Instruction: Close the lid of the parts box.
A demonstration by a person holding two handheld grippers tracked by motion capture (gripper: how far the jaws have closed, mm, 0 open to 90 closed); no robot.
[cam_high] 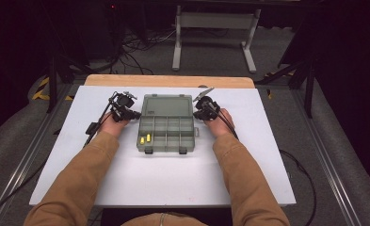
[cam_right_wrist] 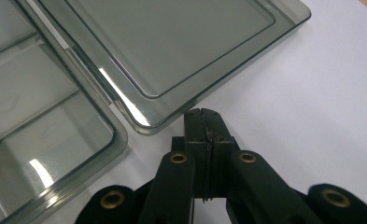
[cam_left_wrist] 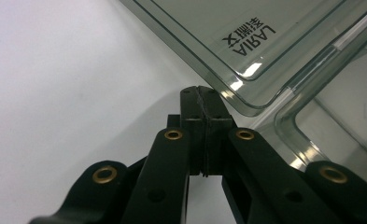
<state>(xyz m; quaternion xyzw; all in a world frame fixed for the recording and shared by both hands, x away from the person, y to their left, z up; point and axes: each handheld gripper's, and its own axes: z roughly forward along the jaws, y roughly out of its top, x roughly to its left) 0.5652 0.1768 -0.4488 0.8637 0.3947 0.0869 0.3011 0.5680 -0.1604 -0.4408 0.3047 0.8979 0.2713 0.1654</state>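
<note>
A clear grey compartment box (cam_high: 173, 134) lies open on the white board, its lid (cam_high: 167, 104) folded flat toward the far side. Two small yellow pieces (cam_high: 145, 139) sit in its front-left compartment. My left gripper (cam_high: 135, 114) rests at the box's left side, shut with nothing between its jaws. In the left gripper view the tips (cam_left_wrist: 199, 88) almost touch a corner of the lid (cam_left_wrist: 246, 37), by the hinge. My right gripper (cam_high: 197, 113) sits at the box's right side, also shut and holding nothing. Its tips (cam_right_wrist: 202, 112) are just short of the lid's corner (cam_right_wrist: 172, 51), with the box's base (cam_right_wrist: 41, 130) to the left.
The white board (cam_high: 173, 179) lies on a table with a wooden far edge (cam_high: 168, 81). Both forearms in tan sleeves reach in from the bottom. Cables trail off the left and right sides. A grey metal frame (cam_high: 215, 28) stands on the floor beyond.
</note>
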